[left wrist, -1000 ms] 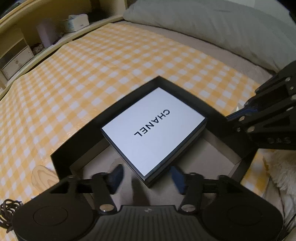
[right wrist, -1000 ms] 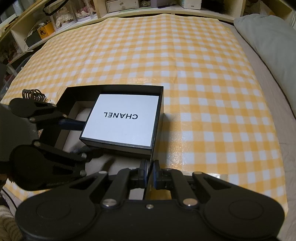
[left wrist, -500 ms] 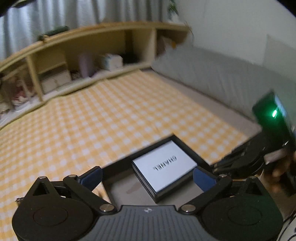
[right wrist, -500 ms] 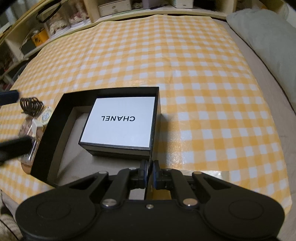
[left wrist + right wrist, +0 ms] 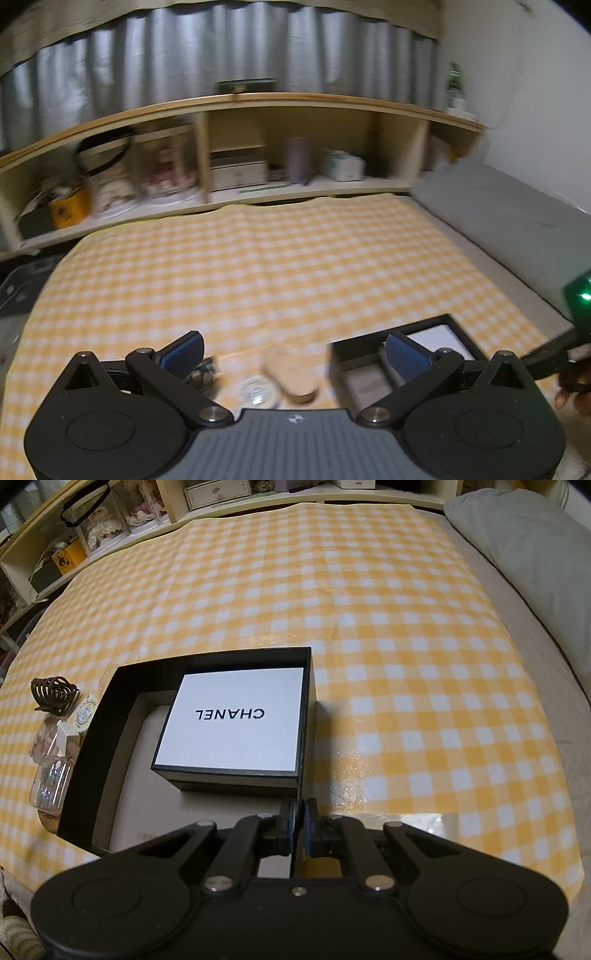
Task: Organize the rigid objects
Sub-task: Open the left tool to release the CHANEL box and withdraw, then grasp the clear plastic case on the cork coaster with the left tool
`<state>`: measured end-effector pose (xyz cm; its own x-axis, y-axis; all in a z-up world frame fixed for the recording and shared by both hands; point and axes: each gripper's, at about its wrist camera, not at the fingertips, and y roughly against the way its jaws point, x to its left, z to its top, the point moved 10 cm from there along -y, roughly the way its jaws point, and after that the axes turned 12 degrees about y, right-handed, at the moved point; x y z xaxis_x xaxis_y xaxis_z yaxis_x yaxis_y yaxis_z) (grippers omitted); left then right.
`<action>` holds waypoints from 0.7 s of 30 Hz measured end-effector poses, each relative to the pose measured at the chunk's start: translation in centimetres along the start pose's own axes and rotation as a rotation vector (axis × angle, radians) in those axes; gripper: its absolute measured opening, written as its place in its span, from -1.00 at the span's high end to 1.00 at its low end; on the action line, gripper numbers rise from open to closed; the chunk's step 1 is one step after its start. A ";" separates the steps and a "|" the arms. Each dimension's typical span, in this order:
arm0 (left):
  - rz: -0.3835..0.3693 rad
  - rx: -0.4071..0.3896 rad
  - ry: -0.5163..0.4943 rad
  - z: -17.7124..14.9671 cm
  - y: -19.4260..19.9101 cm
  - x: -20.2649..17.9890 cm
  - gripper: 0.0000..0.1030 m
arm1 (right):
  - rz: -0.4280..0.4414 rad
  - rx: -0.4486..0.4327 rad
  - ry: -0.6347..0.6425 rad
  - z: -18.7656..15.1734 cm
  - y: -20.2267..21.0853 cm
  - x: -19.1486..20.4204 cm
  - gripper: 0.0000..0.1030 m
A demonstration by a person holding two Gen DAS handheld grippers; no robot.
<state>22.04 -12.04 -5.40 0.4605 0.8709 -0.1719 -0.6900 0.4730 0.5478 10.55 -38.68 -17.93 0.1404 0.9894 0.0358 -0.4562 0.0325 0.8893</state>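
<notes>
A white box lettered CHANEL (image 5: 236,720) lies inside a large open black box (image 5: 122,716), in its far right corner. My right gripper (image 5: 297,823) is shut on the black box's thin right wall near the front corner. My left gripper (image 5: 295,354) hangs above the checked cloth, wide open, with nothing between its blue pads (image 5: 406,356). In the left wrist view the black box (image 5: 354,350) with the white box (image 5: 439,338) sits low at the right. The right gripper's arm (image 5: 546,354) reaches in beyond it.
Left of the black box lie a brown hair claw (image 5: 53,694), a small round jar (image 5: 85,710) and a clear bottle (image 5: 51,782) on a wooden piece (image 5: 291,373). A yellow checked cloth (image 5: 369,627) covers the bed. Shelves (image 5: 236,173) stand behind, a grey pillow (image 5: 524,554) at the right.
My left gripper opened wide, let go of the white box and drew back and up, turning left toward the small items. The right gripper kept still on the box wall.
</notes>
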 end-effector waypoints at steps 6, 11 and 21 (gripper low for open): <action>0.076 0.053 0.131 -2.6 -1.1 4.7 -1.00 | -0.037 0.022 0.026 -0.3 -0.9 1.3 0.80; 0.086 0.179 0.171 -6.2 -2.8 6.1 -1.00 | -0.043 0.031 0.052 -0.3 -1.4 2.1 0.79; 0.150 0.312 0.198 -11.3 -6.3 6.1 -0.99 | -0.049 0.041 0.089 0.0 -2.8 3.8 0.80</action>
<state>22.88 -8.17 -19.16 0.2296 0.9506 -0.2089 -0.5244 0.3016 0.7963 12.37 -35.02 -20.32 0.0828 0.9954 -0.0473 -0.4141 0.0776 0.9069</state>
